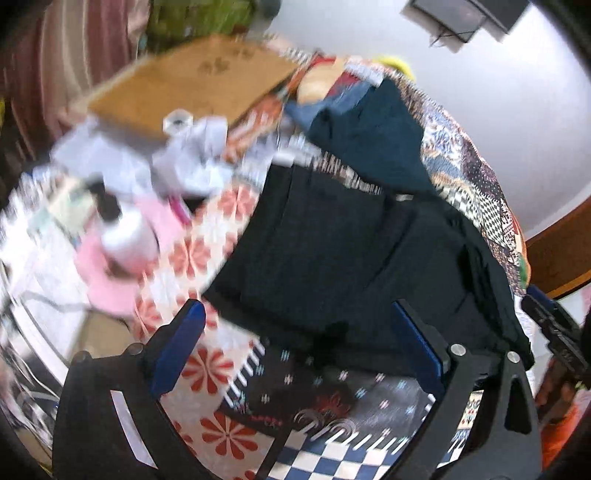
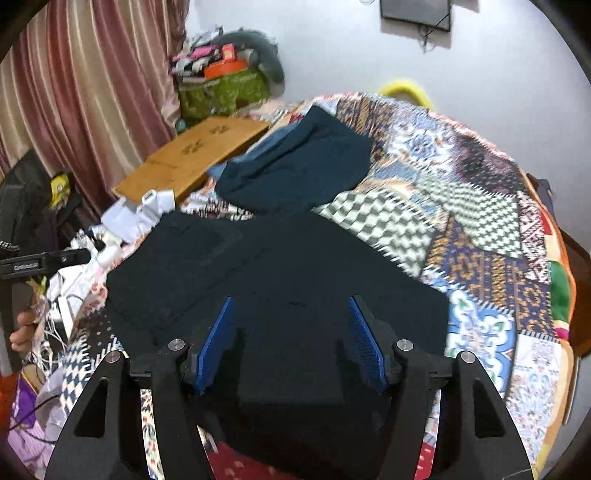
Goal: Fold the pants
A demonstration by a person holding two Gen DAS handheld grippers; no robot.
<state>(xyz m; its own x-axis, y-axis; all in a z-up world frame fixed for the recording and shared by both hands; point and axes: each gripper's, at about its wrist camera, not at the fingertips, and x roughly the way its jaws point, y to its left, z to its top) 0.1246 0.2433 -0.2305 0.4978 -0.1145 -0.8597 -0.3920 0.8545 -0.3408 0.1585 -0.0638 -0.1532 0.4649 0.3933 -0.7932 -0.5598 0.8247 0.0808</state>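
1. Patchwork quilt covers the bed; white wall behind it, pink striped curtain at far left.
2. Right gripper: jaws spread wide, blue pads apart, nothing between them. It hovers directly over the near part of the black pants; contact with the cloth cannot be judged.
3. Left gripper: jaws likewise released and wide apart. Tips sit at the near edge of the black pants, with the quilt's red-flower patch under the left-hand finger. This view is motion-blurred.
4. Pants: lie spread flat on the quilt, roughly centred on the near half of the bed. In the right wrist view a squarish panel shows at the left and a broader dark mass toward the gripper. Fold lines are hard to read, dark on dark.
5. Beyond the pants: a dark teal garment lies crumpled further up the bed, with a blue garment partly under it.
6. Left of that: a wooden board resting at the bed's edge; white crumpled items lie just below it.
7. Far background: green bag against the wall with clutter on top; yellow object behind the bed's far edge; dark framed panel on the wall.
8. Left wrist view also shows a pink cloth and a white bottle at the left, both blurred.
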